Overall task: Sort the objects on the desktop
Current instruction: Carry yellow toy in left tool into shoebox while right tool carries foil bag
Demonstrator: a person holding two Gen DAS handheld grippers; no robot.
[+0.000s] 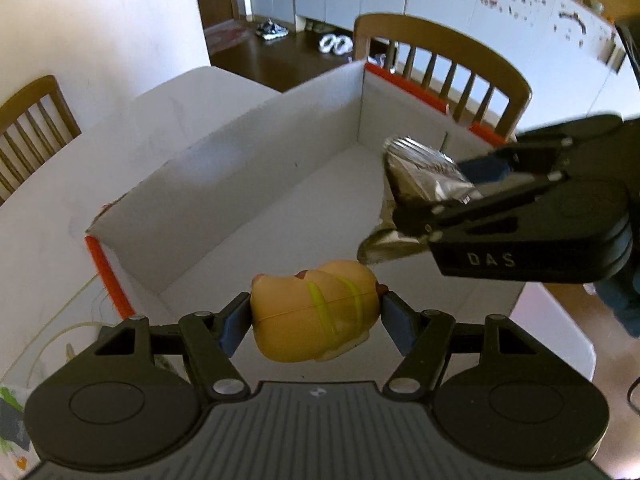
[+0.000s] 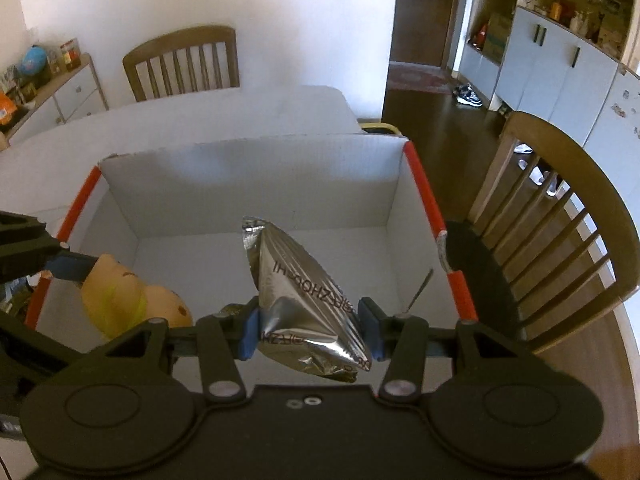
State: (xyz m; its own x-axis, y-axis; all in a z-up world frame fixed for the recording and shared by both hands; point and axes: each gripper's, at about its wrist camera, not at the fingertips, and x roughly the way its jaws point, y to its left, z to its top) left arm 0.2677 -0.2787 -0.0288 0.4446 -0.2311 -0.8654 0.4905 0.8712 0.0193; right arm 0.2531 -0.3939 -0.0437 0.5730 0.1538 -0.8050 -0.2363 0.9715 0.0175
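Both claws loaded, hovering over the white cardboard box w/ orange-taped edges (image 2: 248, 168)

Left gripper (image 1: 316, 316) is clamped on a tan plastic toy hot dog w/ yellow stripes (image 1: 316, 312); right gripper (image 2: 310, 330) pinches a crinkly silver foil snack packet (image 2: 304, 292). Toy hangs at approx 8 o'clock of the packet in the right view. Imo get lower inside the walls b4 letting go, and drop them apart so they don't bump.
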